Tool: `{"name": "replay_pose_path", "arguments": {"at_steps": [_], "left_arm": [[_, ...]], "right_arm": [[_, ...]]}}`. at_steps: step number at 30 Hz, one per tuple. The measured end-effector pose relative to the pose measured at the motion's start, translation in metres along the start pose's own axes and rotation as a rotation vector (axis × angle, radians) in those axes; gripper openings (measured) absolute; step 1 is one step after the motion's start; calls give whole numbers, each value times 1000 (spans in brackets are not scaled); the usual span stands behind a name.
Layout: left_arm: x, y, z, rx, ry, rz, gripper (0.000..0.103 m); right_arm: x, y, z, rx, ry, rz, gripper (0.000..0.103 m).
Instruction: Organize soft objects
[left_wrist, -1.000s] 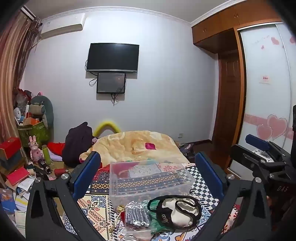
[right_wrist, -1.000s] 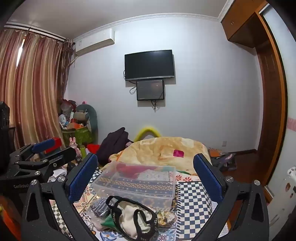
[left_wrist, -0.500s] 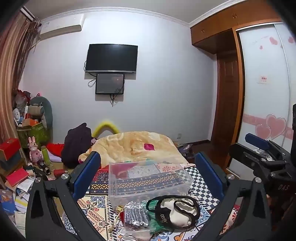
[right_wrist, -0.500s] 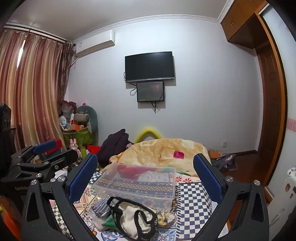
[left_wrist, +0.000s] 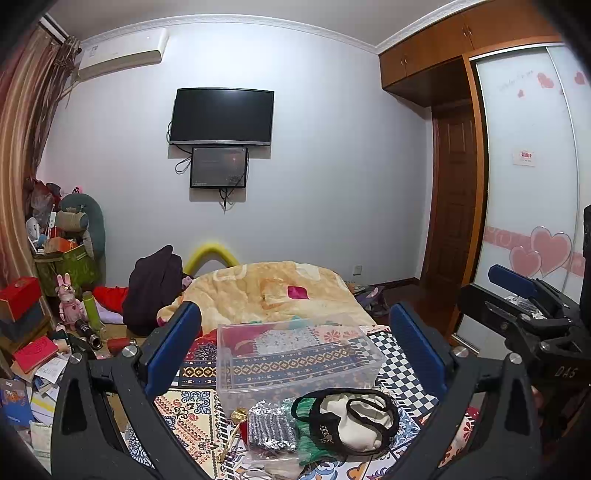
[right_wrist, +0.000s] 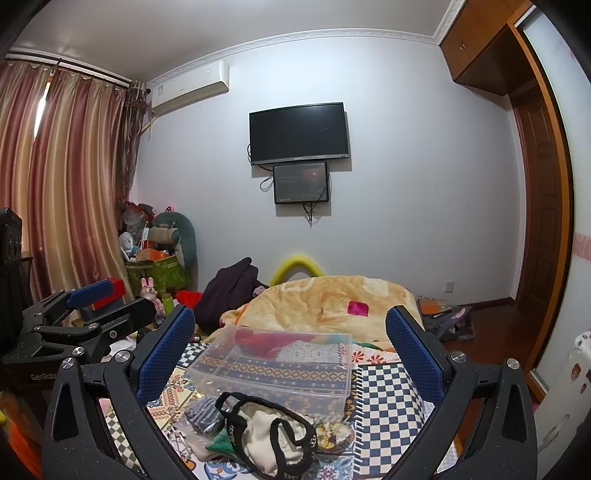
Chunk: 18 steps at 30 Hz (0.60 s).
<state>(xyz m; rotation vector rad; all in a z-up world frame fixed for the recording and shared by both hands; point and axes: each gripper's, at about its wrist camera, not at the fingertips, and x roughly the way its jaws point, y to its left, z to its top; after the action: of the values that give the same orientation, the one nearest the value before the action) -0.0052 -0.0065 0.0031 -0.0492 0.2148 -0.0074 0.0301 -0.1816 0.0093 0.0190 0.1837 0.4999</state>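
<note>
Almost nothing has moved since the earlier frames: both views hold nearly the same framing, with only a slight shift of the scene, so no grasp has started.

Left wrist view:
- The left gripper is spread wide and holds nothing.
- A clear plastic bin stands on the patterned bed cover, between the two fingers in the picture and beyond them.
- The bin appears empty; the cover pattern shows through its walls.
- A small pile lies in front of the bin: a cream cloth with black trim, a green cloth under it, and a grey knitted piece just beside it.
- The right gripper is visible at the right edge, well apart from the pile.

Right wrist view:
- The right gripper is also fully open and empty.
- The same cloth with black trim lies near the bottom edge, just in front of the bin.
- The left gripper is visible at the left edge.

Assessment: the task appears to be at its start. Every soft item seen is outside the bin. Either gripper must descend to the pile before closing. Loose fabric is likely to drape and snag its neighbours when lifted.
</note>
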Motion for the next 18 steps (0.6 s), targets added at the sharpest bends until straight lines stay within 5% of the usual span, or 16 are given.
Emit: {"name": "replay_pose_path", "arguments": {"at_steps": [18], "left_arm": [[-3, -1, 1, 11, -13, -6, 103]], "right_arm": [[-2, 0, 2, 2, -8, 1, 103]]}}
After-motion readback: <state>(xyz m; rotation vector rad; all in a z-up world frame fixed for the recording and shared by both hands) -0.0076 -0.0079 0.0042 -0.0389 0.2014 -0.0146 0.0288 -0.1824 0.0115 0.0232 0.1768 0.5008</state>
